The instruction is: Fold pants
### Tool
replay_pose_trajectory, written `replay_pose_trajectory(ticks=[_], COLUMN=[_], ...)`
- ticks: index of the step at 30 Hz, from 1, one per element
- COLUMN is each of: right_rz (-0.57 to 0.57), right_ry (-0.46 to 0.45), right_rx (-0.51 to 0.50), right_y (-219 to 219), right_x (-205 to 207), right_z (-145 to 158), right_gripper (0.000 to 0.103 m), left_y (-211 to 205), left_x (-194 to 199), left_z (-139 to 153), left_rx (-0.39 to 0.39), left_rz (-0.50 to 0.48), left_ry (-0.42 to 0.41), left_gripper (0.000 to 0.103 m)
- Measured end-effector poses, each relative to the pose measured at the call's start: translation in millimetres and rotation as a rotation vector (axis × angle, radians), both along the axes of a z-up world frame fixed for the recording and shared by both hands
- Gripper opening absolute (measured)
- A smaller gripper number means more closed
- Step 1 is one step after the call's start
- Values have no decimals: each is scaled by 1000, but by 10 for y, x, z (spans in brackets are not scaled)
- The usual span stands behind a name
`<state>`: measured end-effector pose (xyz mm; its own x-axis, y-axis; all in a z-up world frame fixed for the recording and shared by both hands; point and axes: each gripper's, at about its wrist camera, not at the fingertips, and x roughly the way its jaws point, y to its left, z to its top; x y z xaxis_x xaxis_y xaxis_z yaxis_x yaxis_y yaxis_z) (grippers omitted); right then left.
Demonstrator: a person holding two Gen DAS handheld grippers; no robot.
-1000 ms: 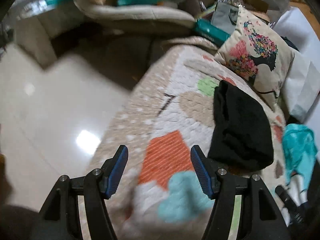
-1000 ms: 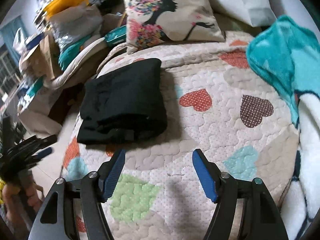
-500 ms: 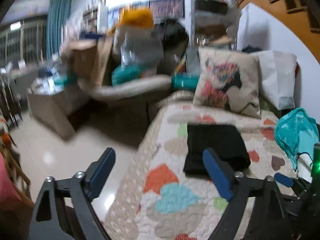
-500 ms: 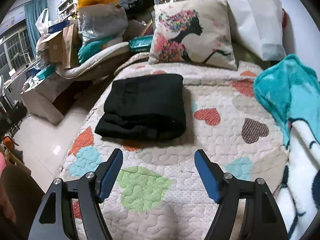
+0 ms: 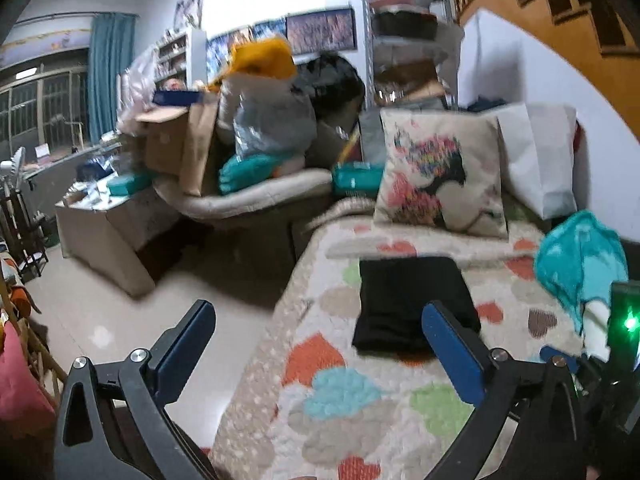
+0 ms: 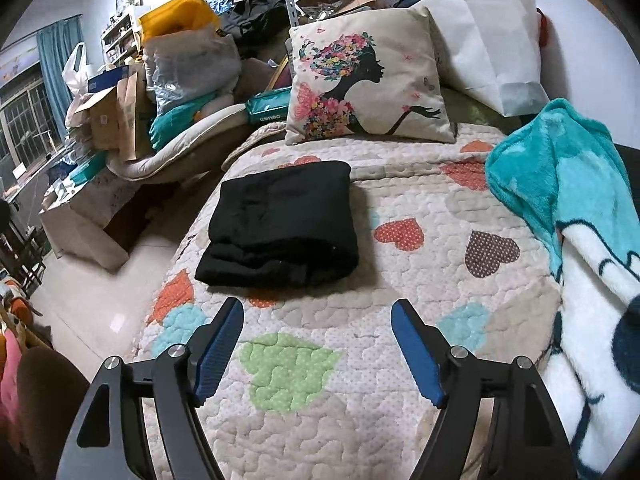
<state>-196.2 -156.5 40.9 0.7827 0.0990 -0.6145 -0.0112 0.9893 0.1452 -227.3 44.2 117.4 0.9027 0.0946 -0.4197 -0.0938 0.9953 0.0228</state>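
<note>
The black pants (image 6: 280, 224) lie folded in a thick rectangle on the heart-patterned quilt (image 6: 432, 280), near its left edge. They also show in the left wrist view (image 5: 412, 304). My right gripper (image 6: 318, 324) is open and empty, held above the quilt a short way in front of the pants. My left gripper (image 5: 320, 328) is open and empty, raised over the bed's left edge, well back from the pants.
A printed cushion (image 6: 368, 88) and a white paper bag (image 6: 488, 48) stand at the head of the bed. A teal and white blanket (image 6: 568, 208) lies on the right. Boxes and bags (image 6: 168, 92) pile up on the left beside the tiled floor (image 5: 120, 312).
Both grippers have drawn back and lifted away from the folded pants. The left view has swung up from the floor and bed edge to the room. The pants have not moved.
</note>
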Motion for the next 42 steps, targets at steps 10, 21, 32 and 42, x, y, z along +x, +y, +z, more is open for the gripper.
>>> replay_pose_trajectory(ticks=[10, 21, 32, 42], right_rz=[-31, -26, -44, -41], right_ry=[46, 61, 64, 64], right_rx=[-10, -58, -59, -73], right_y=[-54, 14, -2, 29], right_x=[-15, 7, 10, -2], right_z=[-88, -164, -186, -198], right_gripper=[84, 84, 85, 85], left_y=[-215, -226, -238, -249], left_x=[60, 107, 87, 84], left_z=[-284, -358, -379, -380], left_rx=[26, 7, 1, -1], left_rz=[-75, -125, -145, -149], left_ry=[128, 166, 165, 167], left_gripper=[103, 103, 103, 103])
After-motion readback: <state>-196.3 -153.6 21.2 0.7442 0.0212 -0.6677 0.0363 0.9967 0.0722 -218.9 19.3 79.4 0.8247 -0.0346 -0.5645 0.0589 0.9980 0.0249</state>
